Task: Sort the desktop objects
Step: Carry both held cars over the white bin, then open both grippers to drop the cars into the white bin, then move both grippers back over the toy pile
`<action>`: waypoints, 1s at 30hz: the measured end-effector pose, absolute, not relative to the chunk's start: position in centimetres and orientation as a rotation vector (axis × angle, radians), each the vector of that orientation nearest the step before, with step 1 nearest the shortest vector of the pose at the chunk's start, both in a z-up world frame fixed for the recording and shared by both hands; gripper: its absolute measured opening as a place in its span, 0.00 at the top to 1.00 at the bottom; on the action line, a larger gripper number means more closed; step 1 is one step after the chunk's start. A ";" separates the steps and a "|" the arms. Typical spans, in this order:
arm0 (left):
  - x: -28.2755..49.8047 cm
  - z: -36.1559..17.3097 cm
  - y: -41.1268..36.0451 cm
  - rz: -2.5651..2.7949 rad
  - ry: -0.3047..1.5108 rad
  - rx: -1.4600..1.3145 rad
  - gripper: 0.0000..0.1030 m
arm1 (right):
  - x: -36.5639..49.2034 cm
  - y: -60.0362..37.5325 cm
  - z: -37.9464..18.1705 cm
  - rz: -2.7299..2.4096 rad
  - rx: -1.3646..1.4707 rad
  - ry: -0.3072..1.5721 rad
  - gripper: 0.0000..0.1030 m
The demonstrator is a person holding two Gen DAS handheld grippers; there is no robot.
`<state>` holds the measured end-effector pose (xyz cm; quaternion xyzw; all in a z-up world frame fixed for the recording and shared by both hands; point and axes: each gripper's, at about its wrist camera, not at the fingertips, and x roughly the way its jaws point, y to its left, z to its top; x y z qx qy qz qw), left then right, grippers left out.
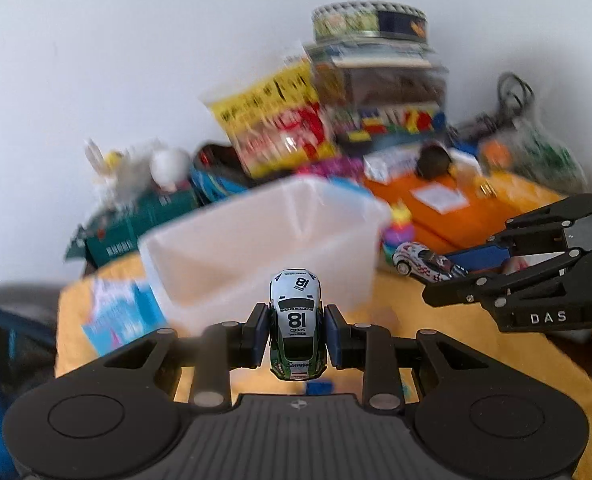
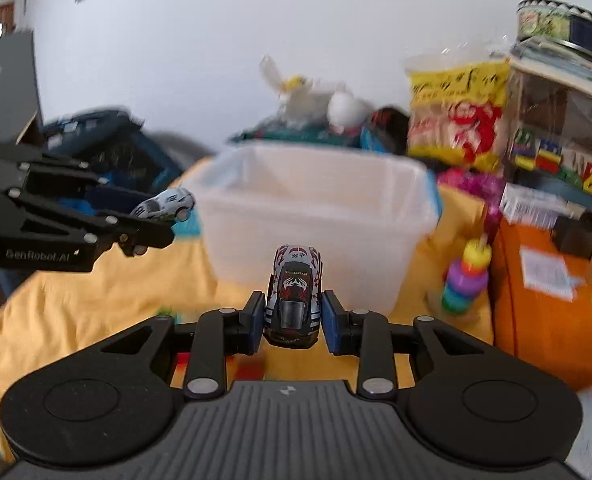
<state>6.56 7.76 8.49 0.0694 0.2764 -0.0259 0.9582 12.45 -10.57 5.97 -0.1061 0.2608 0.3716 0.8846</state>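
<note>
A yellow-covered table [image 2: 76, 300] carries a translucent bin [image 2: 316, 216], ring stacker [image 2: 466, 276] and, seemingly, an orange box [image 2: 544, 312].

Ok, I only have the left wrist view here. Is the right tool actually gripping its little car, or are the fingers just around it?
Observer: Gripping. In the right wrist view the right tool presses its blue pads on both flanks of the black-and-red car, which lies along the fingers.
Operator: And my own car, is it off the cloth?
Observer: Yes. Seen from the side, the left tool holds the white car in the air above the yellow cloth, left of the clear bin.
Operator: What's by the bin's right side?
Observer: A ring stacker stands upright on the cloth there.
</note>
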 end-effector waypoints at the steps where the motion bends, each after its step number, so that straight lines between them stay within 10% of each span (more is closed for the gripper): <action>1: 7.3 9.1 8.0 -0.044 0.541 0.150 0.68 | 13.3 -10.3 6.6 0.767 -0.216 0.524 0.68; 16: 20.0 7.2 11.9 0.127 0.607 0.154 0.65 | 23.9 -3.0 7.8 0.635 -0.158 0.523 0.56; 30: 7.0 4.7 10.0 0.016 0.602 0.064 0.36 | 17.4 -9.5 4.3 0.696 -0.154 0.607 0.51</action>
